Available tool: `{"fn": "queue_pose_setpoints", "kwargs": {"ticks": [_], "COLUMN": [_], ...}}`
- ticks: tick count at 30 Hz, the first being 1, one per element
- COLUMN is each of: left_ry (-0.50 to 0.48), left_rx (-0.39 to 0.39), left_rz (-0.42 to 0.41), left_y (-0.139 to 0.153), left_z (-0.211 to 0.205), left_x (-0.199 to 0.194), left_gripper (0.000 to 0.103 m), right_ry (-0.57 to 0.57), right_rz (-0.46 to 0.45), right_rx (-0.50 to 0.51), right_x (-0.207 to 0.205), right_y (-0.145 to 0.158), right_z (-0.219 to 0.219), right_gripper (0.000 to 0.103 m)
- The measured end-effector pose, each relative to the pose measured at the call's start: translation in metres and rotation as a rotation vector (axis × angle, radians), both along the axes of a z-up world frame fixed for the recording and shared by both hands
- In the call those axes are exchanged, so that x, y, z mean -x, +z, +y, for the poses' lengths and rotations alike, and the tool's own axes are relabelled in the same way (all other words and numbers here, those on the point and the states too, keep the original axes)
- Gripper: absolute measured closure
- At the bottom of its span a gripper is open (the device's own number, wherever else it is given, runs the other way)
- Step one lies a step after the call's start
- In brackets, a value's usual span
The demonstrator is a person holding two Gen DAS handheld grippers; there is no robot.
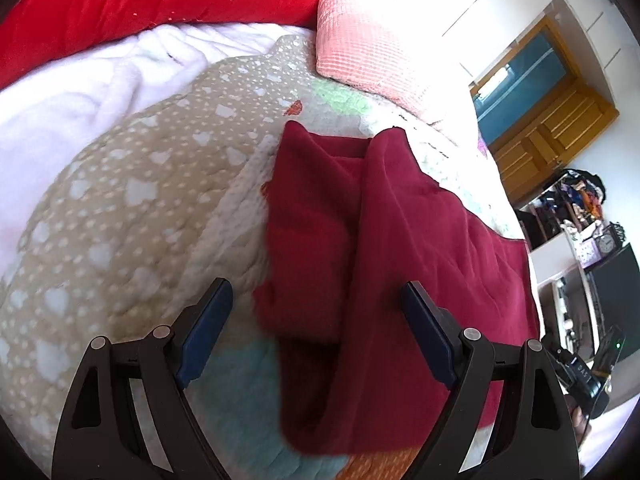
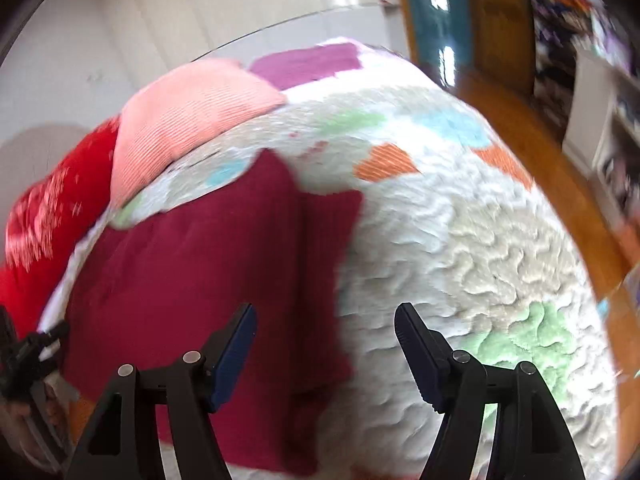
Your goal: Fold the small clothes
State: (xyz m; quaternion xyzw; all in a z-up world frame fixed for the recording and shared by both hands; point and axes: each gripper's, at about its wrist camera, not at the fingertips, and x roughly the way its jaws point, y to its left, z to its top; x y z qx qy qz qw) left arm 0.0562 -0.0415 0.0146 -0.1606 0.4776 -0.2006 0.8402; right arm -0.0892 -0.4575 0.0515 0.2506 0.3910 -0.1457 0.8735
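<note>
Maroon garment (image 1: 384,264) lies lengthwise, away frm cam.

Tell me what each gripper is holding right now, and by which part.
Nothing. The left gripper and right gripper are both open above the maroon garment.

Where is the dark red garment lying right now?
The dark red garment lies partly folded on the patchwork quilt, centre-right in the left wrist view and left of centre in the right wrist view, just below the pink pillow.
</note>
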Motion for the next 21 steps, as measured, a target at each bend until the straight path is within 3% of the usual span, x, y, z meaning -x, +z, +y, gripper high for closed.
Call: {"fn": "queue_pose_setpoints", "kwargs": {"ticks": [4,6,8,9,10,12,17,21], "left_ry": [-0.026,-0.032,-0.035,-0.043,-0.048,-0.042,-0.059,-0.094], "left_rx": [-0.026,-0.057,-0.057,-0.026,0.001,0.034,0.046,0.047], "left_rz": [0.0,-0.006,-0.004,0.013,0.03,0.059,0.052,0.039], "left_y": [-0.001,-0.001,-0.001,-0.001,-0.001,0.003,0.03,0.057], "left_z": [-0.016,-0.022,-0.023,-0.022,-0.021,-0.016,-0.001,0.012], "left_x": [-0.004,-0.007,-0.008,-0.009,-0.009,-0.007,0.012,0.045], "left_gripper": [0.015,0.018,0.045,0.052,0.066,0.071,0.077,0.078], "right_ry": [0.028,0.044,0.083,0.109,0.125,0.117,0.13,0.192], "right_rz": [-0.027,-0.043,-0.059,-0.063,-0.061,-0.07,-0.2,-0.233], "right_rx": [-0.111,-0.071,-0.056,-0.073,-0.08,-0.038,-0.144,-0.144], "right_x": [-0.017,-0.026,-0.034,-0.035,-0.038,-0.038,-0.013,0.02], "right_y": [-0.022,-0.023,-0.021,-0.022,-0.021,-0.014,0.022,0.058], "right_z": [-0.012,-0.004,0.004,0.005,0.01,0.016,0.012,0.025], "right_gripper": [0.033,0.031,0.049,0.073,0.078,0.089,0.09,0.09]}}
